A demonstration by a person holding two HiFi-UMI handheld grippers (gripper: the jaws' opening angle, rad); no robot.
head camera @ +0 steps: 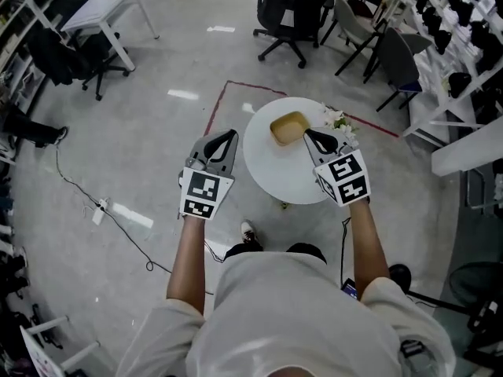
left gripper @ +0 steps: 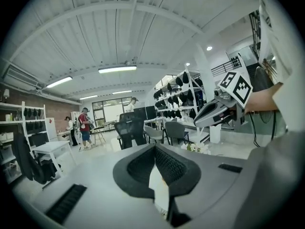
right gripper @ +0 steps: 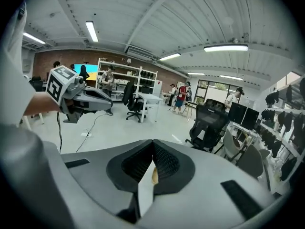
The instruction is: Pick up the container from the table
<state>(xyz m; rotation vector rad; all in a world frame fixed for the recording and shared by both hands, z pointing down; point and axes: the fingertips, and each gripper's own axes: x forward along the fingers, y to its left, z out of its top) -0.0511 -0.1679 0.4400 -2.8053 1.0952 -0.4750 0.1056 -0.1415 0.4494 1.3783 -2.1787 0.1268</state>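
A shallow tan container point(head camera: 288, 127) rests on the far part of a small round white table point(head camera: 277, 171). My right gripper point(head camera: 310, 133) hovers over the table just right of the container, jaws shut and empty; a tan sliver of the container point(right gripper: 154, 176) shows below its tips point(right gripper: 153, 146). My left gripper point(head camera: 232, 134) hangs beside the table's left edge, above the floor, jaws together and holding nothing point(left gripper: 155, 148). Each gripper view catches the other gripper: the right one point(left gripper: 217, 109) and the left one point(right gripper: 81, 98).
Small white flowers point(head camera: 339, 121) lie at the table's far right rim. Black office chairs point(head camera: 292, 10) stand beyond the table, a white desk point(head camera: 100, 10) at far left, shelving point(head camera: 460, 45) at right. Red tape point(head camera: 224, 100) and a cable point(head camera: 86, 195) mark the floor.
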